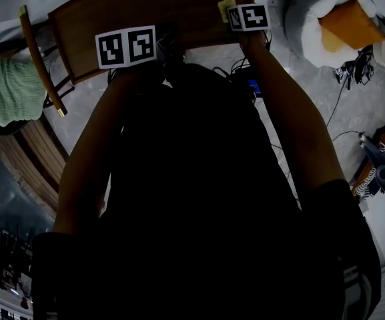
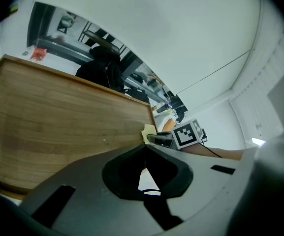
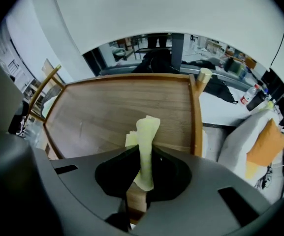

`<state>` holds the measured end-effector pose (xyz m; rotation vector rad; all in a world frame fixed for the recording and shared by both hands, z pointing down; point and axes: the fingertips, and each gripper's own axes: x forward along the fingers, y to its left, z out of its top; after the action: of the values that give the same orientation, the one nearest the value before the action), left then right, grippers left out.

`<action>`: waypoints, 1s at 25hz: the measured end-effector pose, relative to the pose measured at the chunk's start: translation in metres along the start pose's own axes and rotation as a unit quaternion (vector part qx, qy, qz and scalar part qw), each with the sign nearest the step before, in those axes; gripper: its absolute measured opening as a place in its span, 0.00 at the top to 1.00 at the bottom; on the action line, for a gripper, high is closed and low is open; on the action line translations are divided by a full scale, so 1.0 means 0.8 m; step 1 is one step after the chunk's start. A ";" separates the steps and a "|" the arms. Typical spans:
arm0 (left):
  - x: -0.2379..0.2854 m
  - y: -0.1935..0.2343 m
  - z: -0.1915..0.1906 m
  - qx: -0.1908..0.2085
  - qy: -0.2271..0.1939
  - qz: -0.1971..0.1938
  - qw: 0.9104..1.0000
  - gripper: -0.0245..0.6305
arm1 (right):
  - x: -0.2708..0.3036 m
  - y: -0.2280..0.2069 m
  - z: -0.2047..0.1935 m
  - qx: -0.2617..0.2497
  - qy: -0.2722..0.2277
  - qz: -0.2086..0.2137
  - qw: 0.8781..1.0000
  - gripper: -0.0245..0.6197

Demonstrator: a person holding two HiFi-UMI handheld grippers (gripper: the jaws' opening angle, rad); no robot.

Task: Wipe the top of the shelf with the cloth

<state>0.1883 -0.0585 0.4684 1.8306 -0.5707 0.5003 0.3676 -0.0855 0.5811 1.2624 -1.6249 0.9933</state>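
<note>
The wooden shelf top (image 3: 127,104) lies flat in front of both grippers, with a raised rim along its edges. A pale yellow cloth (image 3: 145,141) stands folded between the jaws of my right gripper (image 3: 144,154), which is shut on it near the shelf's front right. In the left gripper view the shelf top (image 2: 58,124) fills the left side and the cloth (image 2: 148,132) shows beside the right gripper's marker cube (image 2: 188,134). My left gripper (image 2: 144,150) is shut with nothing in it. In the dark head view both marker cubes (image 1: 125,45) (image 1: 249,17) sit at the shelf's near edge.
A green towel (image 1: 11,89) hangs over a chair at the left. At the right, on the floor, sits a white beanbag (image 1: 309,25) with an orange cushion (image 1: 349,22). Cables (image 1: 342,89) trail across the floor. A wooden post (image 3: 203,77) rises at the shelf's far right corner.
</note>
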 end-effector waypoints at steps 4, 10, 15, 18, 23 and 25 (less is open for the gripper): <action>-0.006 0.002 0.003 -0.002 -0.008 0.000 1.000 0.94 | -0.013 -0.033 -0.009 0.012 0.016 -0.060 0.998 0.88; -0.041 0.017 0.006 -0.005 -0.020 0.001 1.000 0.94 | -0.024 -0.062 -0.026 0.064 0.034 -0.125 0.990 0.88; -0.087 0.034 0.010 -0.003 -0.034 0.001 0.999 0.94 | -0.030 -0.043 -0.015 0.099 0.000 -0.120 0.988 0.88; -0.128 0.048 0.016 -0.007 -0.049 0.002 0.999 0.94 | -0.036 0.031 0.021 0.077 -0.053 -0.052 0.994 0.88; -0.206 0.090 0.013 -0.002 -0.052 0.006 0.999 0.94 | -0.026 0.218 0.060 0.045 -0.074 0.094 0.992 0.88; -0.240 0.111 0.009 -0.001 -0.053 0.012 0.999 0.94 | -0.014 0.289 0.069 0.017 -0.069 0.136 0.988 0.88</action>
<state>-0.0174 -0.0637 0.4187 1.8589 -0.6654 0.4190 0.1351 -0.0911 0.5298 1.1741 -1.9331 1.1219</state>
